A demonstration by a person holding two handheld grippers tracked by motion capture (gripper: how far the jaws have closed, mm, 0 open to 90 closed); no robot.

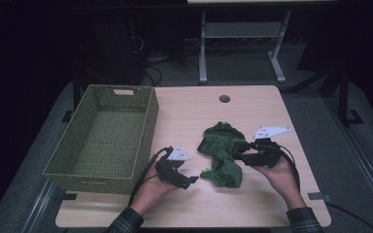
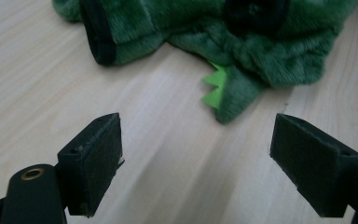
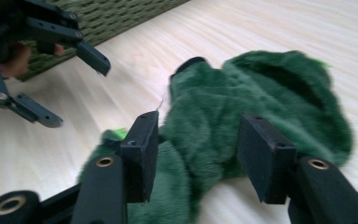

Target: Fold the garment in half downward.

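Note:
A crumpled green plush garment [image 1: 222,153] with a black cuff lies on the right half of the wooden table [image 1: 194,109]. My right gripper [image 1: 238,150] sits at its right side, pointing left. In the right gripper view its jaws [image 3: 198,144] stand apart, open, with green fur [image 3: 261,93] bulging up between them and neither pad pressing on it. My left gripper [image 1: 190,181] hovers just left of the garment, open wide over bare wood [image 2: 198,158]. The garment's bright green spiky trim [image 2: 214,88] lies a little beyond its tips. The left gripper [image 3: 77,92] also appears open in the right gripper view.
A green woven basket [image 1: 150,121] stands on the table's left side, its inside bare; its wall [image 3: 116,16] is close behind the left gripper. A round cable hole [image 1: 224,98] sits at the back. The table's front edge is near both forearms.

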